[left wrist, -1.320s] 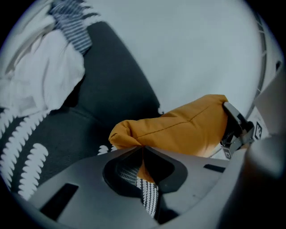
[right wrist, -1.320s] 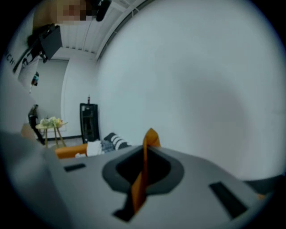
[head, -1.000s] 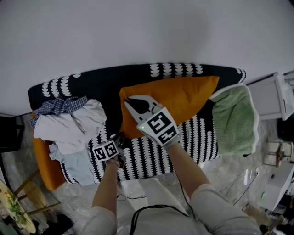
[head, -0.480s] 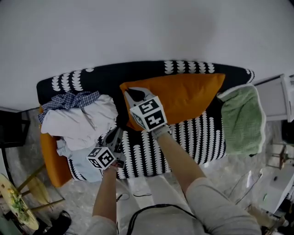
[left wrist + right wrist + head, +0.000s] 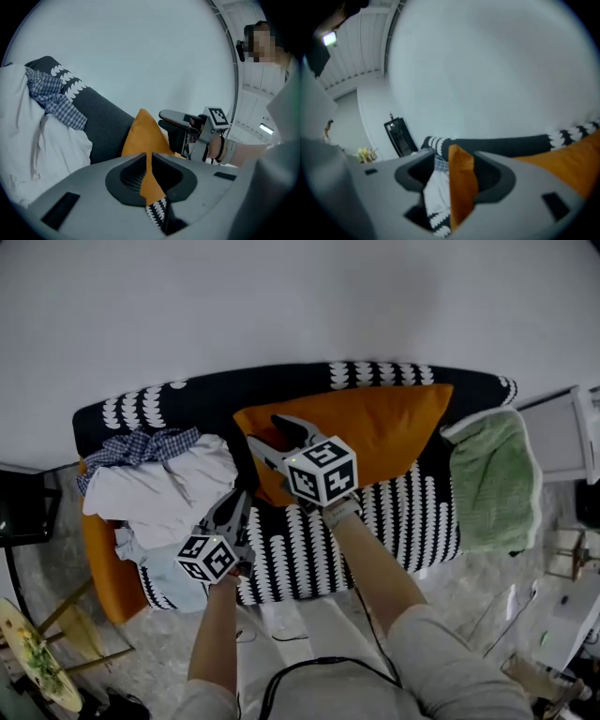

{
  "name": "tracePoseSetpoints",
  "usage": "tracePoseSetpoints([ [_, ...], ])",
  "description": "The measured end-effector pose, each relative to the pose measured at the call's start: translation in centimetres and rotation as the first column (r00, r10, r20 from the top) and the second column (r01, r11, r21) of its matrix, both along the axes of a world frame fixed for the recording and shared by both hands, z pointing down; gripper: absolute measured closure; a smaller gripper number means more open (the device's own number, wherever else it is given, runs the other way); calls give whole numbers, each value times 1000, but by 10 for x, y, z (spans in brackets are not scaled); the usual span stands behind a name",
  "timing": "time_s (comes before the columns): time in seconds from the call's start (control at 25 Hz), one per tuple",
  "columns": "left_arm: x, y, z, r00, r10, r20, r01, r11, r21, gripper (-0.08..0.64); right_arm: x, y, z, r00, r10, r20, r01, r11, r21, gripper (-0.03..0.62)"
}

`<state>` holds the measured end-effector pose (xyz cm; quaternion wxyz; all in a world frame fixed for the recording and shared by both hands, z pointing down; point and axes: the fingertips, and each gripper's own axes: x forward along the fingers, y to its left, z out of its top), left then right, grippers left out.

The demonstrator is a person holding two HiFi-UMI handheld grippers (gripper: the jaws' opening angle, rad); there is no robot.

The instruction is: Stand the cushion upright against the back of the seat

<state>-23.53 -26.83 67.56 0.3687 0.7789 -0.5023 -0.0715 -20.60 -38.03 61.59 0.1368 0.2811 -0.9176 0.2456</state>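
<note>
An orange cushion (image 5: 375, 432) leans against the black, white-patterned sofa back (image 5: 206, 399), its lower edge on the seat. My right gripper (image 5: 267, 432) is at the cushion's left corner with its jaws opening. In the right gripper view that corner (image 5: 461, 187) stands between the jaws, touching one side, with a gap on the other. My left gripper (image 5: 232, 507) hovers above the seat's front left, shut with nothing in it. The left gripper view shows the cushion (image 5: 143, 136) ahead of it and the right gripper (image 5: 163, 119) beside the cushion.
A pile of white and checked clothes (image 5: 159, 488) fills the sofa's left end, over an orange piece (image 5: 103, 568). A green towel (image 5: 492, 484) hangs over the right arm. White furniture (image 5: 562, 432) stands at the right and a black unit (image 5: 23, 507) at the left.
The right gripper's jaws have parted at the cushion's corner and the gripper has rolled. The left gripper has risen from the seat's front edge.
</note>
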Motion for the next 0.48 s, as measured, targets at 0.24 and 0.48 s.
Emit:
tracePoseSetpoints([
  [0.24,10,-26,-20,998,-14,60,10,998,70,449,72,0,-17,993,96,70,-97,995,7,342],
  [0.48,17,-58,-36,992,-50,118,38,993,108,312,209,-23,-30,948,317,12,-317,945,74,341],
])
